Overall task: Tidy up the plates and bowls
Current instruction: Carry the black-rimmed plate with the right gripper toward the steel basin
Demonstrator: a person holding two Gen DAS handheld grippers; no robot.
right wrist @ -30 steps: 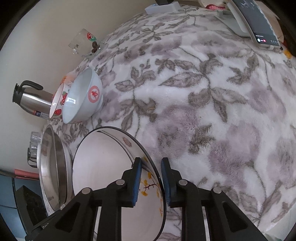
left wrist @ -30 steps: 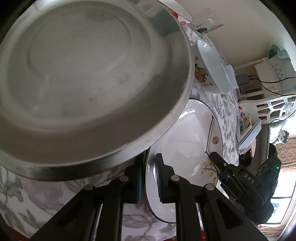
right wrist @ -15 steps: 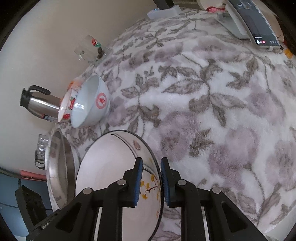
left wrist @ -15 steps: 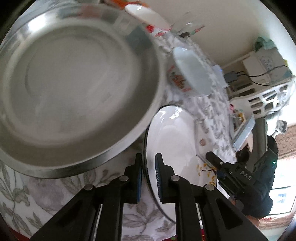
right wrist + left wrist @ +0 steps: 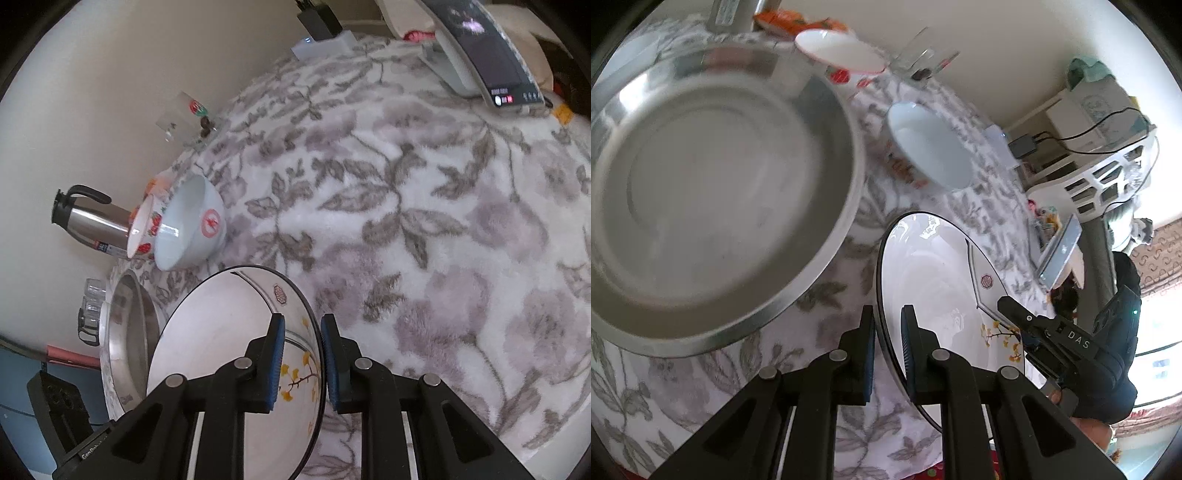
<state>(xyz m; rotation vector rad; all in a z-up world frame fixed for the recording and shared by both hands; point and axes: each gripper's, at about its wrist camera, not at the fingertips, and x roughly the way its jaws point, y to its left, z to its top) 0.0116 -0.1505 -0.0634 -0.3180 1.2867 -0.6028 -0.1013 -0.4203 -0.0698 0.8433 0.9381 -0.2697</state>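
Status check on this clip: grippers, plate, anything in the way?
Left gripper and right gripper both clamp the white plate by opposite rims. Plate tilted over the floral cloth. Steel basin close alongside, bowls beyond.

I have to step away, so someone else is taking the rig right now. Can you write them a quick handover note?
Left gripper: straddles the near rim of the white flower plate, about shut on it.
Right gripper: straddles the opposite rim of the same plate, about shut on it.
The plate is held between the two, beside the steel basin on the floral cloth.
The white bowl and the red-patterned bowl sit side by side near the steel kettle.
Done: plate gripped.
Left: place the plate, then gather the bowls; nothing is stacked yet.
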